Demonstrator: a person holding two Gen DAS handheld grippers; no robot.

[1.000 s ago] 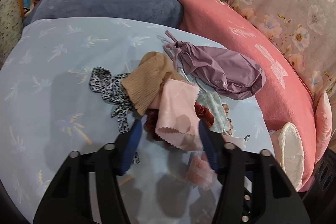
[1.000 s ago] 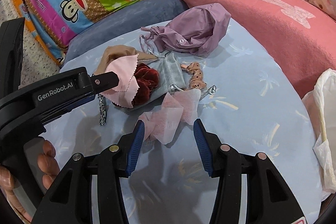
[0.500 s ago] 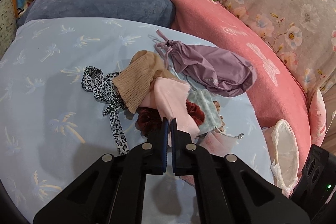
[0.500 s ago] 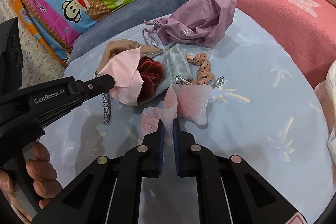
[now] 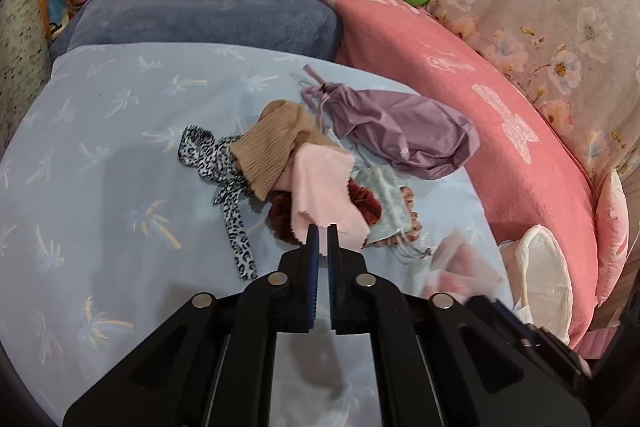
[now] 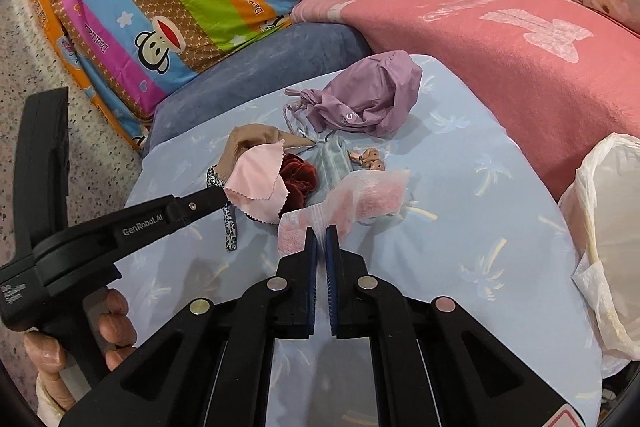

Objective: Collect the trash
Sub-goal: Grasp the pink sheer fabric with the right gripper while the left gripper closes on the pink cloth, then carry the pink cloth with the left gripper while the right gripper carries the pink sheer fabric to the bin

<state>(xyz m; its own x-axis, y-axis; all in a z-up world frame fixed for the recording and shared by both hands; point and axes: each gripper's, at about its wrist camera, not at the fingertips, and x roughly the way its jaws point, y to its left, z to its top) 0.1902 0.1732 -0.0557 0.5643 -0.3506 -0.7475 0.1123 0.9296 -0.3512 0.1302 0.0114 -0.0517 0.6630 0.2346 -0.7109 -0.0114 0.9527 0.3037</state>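
Note:
A pale pink cloth [image 5: 320, 187] with a zigzag edge lies over a dark red scrunchie [image 5: 280, 217] in a small heap on the light blue sheet. My left gripper [image 5: 320, 229] pinches the cloth's near edge; its jaws are opening slightly with the cloth still between the pads. In the right wrist view the left gripper [image 6: 218, 195] comes in from the left with that cloth [image 6: 256, 183] raised at its tip. My right gripper [image 6: 321, 231] is shut on a crumpled pink-and-white tissue [image 6: 348, 199], held just above the sheet.
The heap also holds a tan sock [image 5: 272, 147], a leopard-print ribbon [image 5: 230, 187], a grey-blue face mask [image 5: 386, 199] and a purple drawstring pouch [image 5: 400, 135]. A white plastic bag [image 6: 612, 227] sits open at the right. A pink blanket [image 6: 500, 47] and a blue-grey cushion [image 5: 200, 11] border the sheet.
Both grippers went from open to shut, the left on the pink cloth's edge, the right on the tissue. The right gripper has since lifted the tissue off the sheet.

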